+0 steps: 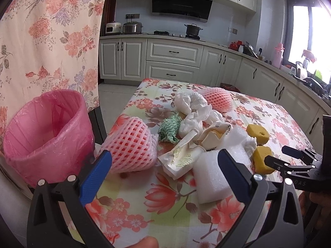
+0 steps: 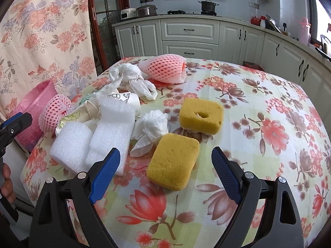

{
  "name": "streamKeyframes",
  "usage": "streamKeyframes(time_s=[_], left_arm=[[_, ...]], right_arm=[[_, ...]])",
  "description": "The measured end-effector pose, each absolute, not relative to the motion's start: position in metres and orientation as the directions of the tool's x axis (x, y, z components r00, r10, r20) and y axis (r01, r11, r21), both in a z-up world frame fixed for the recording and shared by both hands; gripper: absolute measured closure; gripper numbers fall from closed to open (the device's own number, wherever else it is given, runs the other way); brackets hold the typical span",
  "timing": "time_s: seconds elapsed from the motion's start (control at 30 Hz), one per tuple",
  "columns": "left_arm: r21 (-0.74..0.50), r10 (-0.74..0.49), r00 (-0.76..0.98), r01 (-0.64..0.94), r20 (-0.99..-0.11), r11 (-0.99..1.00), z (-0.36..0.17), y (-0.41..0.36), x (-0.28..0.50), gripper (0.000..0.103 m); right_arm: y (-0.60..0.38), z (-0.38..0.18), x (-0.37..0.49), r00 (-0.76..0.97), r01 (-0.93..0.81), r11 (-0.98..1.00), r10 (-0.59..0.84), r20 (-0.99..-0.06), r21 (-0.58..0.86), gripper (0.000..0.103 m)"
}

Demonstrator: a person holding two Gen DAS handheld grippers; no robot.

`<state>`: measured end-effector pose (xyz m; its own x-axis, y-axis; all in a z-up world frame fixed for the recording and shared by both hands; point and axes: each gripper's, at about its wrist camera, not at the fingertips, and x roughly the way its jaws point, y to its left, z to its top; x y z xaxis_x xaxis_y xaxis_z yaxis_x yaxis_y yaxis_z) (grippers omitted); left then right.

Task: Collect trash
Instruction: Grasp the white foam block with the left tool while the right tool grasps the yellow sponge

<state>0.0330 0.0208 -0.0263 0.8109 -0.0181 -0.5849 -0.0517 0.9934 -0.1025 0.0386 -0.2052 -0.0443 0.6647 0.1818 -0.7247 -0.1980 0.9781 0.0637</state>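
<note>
Trash lies heaped on a floral tablecloth [image 2: 269, 103]. My left gripper [image 1: 165, 161] is open, its blue fingers either side of a pink foam net [image 1: 130, 144] and a white foam block [image 1: 211, 175]. A pink-lined bin [image 1: 47, 132] stands left of the table. Behind lie a green cloth [image 1: 169, 128], crumpled white plastic [image 1: 190, 103], torn paper cups [image 1: 211, 134] and a second pink net [image 1: 217, 99]. My right gripper [image 2: 165, 161] is open just before a yellow sponge [image 2: 173, 161]. Behind that sponge sit another with a hole [image 2: 201, 115], a tissue wad [image 2: 153, 126] and white foam blocks [image 2: 111, 132].
A floral curtain [image 1: 51, 31] hangs at the left behind the bin. White kitchen cabinets [image 1: 173, 60] and a countertop with pots and cookers run along the far wall and right side. The right half of the tablecloth shows only its flower print.
</note>
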Motion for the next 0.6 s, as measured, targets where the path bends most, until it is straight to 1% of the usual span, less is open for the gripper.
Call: streamKeyframes(time_s=[0.03, 0.1, 0.33, 0.4, 0.5, 0.53, 0.57, 0.6], left_arm=[[-0.105, -0.02, 0.807, -0.052, -0.591, 0.993, -0.028, 0.02, 0.035, 0.004], [-0.121, -0.04, 0.799, -0.041, -0.6, 0.992, -0.031, 0.019, 0.039, 0.005], [-0.145, -0.101, 0.78, 0.014, -0.617, 0.989, -0.04, -0.005, 0.047, 0.005], [-0.148, -0.116, 0.772, 0.029, -0.625, 0.989, -0.043, -0.013, 0.049, 0.005], [-0.152, -0.129, 0.764, 0.041, -0.632, 0.988, -0.047, -0.021, 0.051, 0.005], [-0.151, -0.13, 0.761, 0.043, -0.635, 0.988, -0.048, -0.023, 0.052, 0.005], [-0.15, -0.13, 0.758, 0.043, -0.64, 0.988, -0.049, -0.024, 0.053, 0.005], [-0.152, -0.132, 0.753, 0.043, -0.644, 0.987, -0.05, -0.026, 0.053, 0.005]], right_arm=[[-0.205, -0.046, 0.04, 0.658, -0.197, 0.978, 0.179, -0.731, 0.062, 0.021], [-0.204, -0.05, 0.044, 0.644, -0.192, 0.98, 0.168, -0.747, 0.055, 0.025], [-0.202, -0.061, 0.053, 0.607, -0.191, 0.98, 0.162, -0.778, 0.055, 0.032], [-0.201, -0.064, 0.055, 0.597, -0.195, 0.979, 0.164, -0.785, 0.056, 0.036], [-0.201, -0.068, 0.056, 0.584, -0.198, 0.979, 0.163, -0.795, 0.055, 0.039], [-0.201, -0.068, 0.057, 0.582, -0.197, 0.979, 0.164, -0.796, 0.057, 0.041], [-0.202, -0.069, 0.057, 0.581, -0.196, 0.979, 0.163, -0.798, 0.058, 0.046], [-0.203, -0.069, 0.058, 0.579, -0.196, 0.979, 0.165, -0.798, 0.06, 0.047]])
